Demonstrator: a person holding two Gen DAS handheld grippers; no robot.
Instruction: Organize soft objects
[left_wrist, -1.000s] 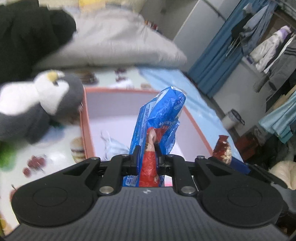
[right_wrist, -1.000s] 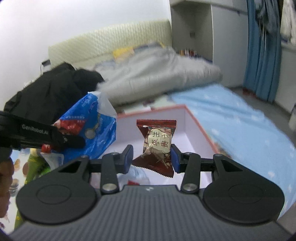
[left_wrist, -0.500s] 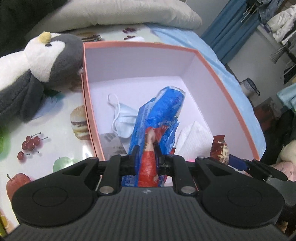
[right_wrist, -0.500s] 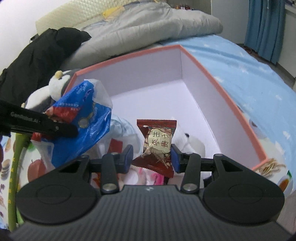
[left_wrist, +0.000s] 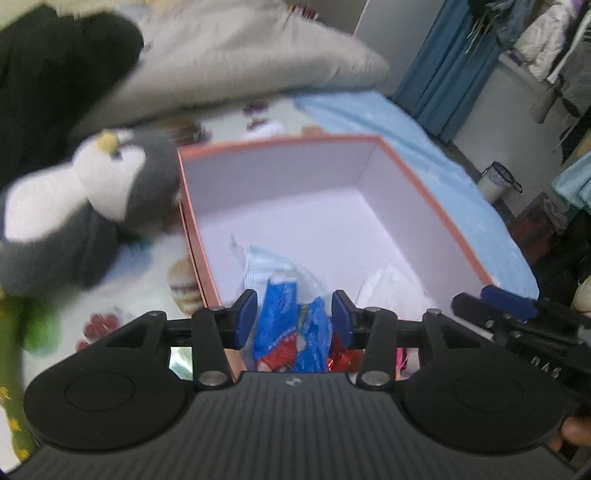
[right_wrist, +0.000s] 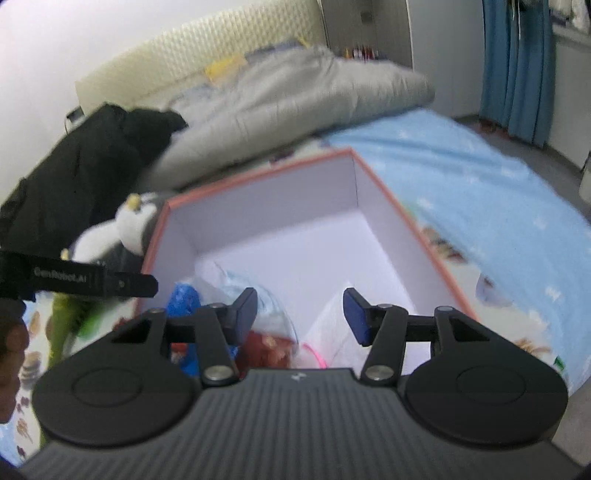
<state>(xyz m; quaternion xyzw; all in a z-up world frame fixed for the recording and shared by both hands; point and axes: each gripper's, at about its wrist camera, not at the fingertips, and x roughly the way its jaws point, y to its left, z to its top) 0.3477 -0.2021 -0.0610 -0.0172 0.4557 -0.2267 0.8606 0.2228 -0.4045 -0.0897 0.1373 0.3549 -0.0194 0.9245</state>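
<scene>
Now both drops look done: the left gripper has just been opening, its jaws clear of the blue snack bag lying in the near end of the pink box. The right gripper has also just been opening, with nothing between its jaws. Lift both straight up so neither pad snags the bag, then go for the penguin plush left of the box.

A bed carries everything here. Its near part is covered by a printed cloth with pictures of burgers, cherries and other food, and to the right lies a light blue sheet. On the printed cloth stands an open box with a salmon rim and pale walls. Just left of the box lies a grey and white plush penguin, touching its wall. Behind them a grey quilt is bunched up, with a black garment heaped at its left.
</scene>
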